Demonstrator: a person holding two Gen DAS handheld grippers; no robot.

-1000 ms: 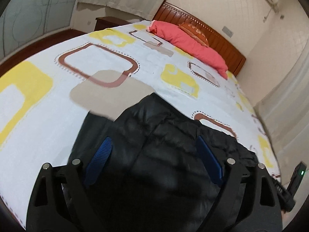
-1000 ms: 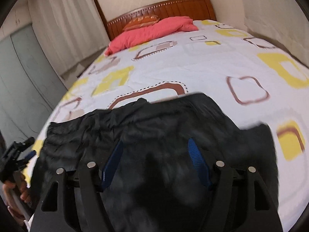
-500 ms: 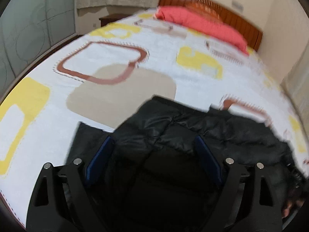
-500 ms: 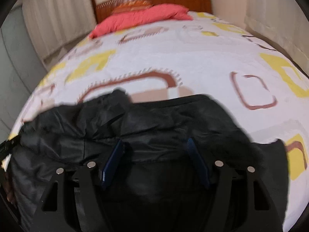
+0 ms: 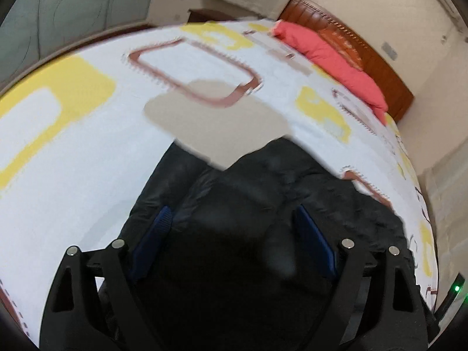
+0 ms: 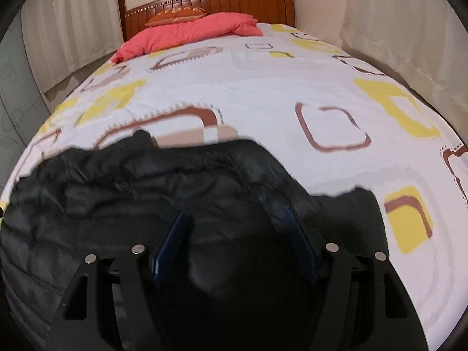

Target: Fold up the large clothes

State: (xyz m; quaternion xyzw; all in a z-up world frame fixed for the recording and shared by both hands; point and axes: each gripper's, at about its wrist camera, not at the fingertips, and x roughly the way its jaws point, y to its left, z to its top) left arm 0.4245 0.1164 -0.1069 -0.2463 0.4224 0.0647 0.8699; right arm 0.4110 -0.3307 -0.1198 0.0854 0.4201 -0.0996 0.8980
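A black padded jacket point(image 5: 263, 193) lies on a patterned bed sheet point(image 5: 73, 152), with both grippers poised over it.

Left gripper point(image 5: 234, 219) and right gripper point(image 6: 234, 222) each point down over the dark fabric with jaws spread, and the blur hides whether the pads press on it. Ahead of both, the jacket's far edge gives way to bare sheet running up to a red quilt point(image 6: 190, 33) and the wooden headboard point(image 6: 210, 0); a flat sleeve edge lies just right of the right gripper.

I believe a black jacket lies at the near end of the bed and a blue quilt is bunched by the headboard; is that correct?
Not quite: the quilt by the headboard is coral red, not blue, as the right wrist view shows. The black jacket does lie at the near end of the bed.
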